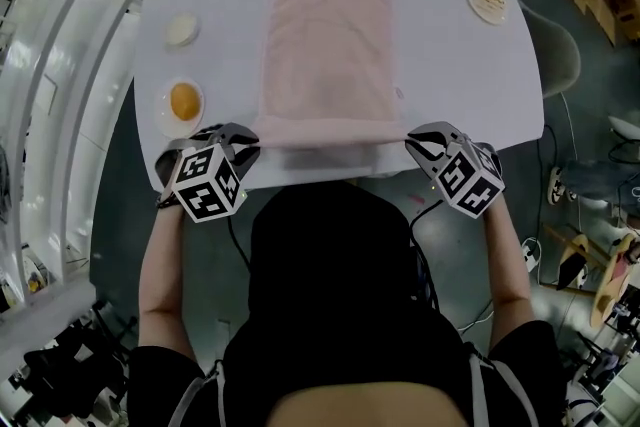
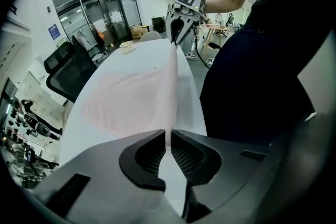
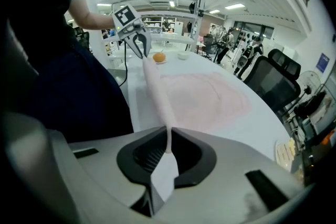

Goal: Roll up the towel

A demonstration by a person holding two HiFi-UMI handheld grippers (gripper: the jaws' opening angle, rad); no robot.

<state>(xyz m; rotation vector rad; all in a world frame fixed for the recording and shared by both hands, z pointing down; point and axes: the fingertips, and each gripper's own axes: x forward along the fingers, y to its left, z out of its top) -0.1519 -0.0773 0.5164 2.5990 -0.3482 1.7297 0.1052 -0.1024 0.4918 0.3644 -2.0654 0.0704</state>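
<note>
Lead: Grip status on the towel [image 1: 325, 45]?

Tech: Both sets are pinching it. Left tongs [image 2: 168, 140] are clamped on the near edge at its left corner. Right tongs [image 3: 167, 145] are clamped on the same edge at the right corner. Thin cloth sits between the pads on each side, no gap showing.

Lead: Where's the cloth?

Tech: Middle of the white surface [image 1: 450, 65], laid flat, long axis running toward the top of the head view. Only the near edge is lifted, low in the frame, strung between the two tongs.

Lead: I read this as the start of the first turn.

Tech: Same. My call:
- Keep both corners level and the edge taut.
- Carry it over toward the top of the frame and make the first turn tight.
- Move both hands at the same pace, or the roll goes conical.

Lead: Cloth condition?

Tech: Pale pink, thin, limp. Faint lengthwise creases, otherwise flat. From the left gripper view the raised edge runs as one straight ridge to the other tongs.

Lead: Obstacles?

Tech: Plate with an orange item [image 1: 183, 102] at left and another plate [image 1: 488, 0] at upper right. Both are well apart from the towel.
</note>
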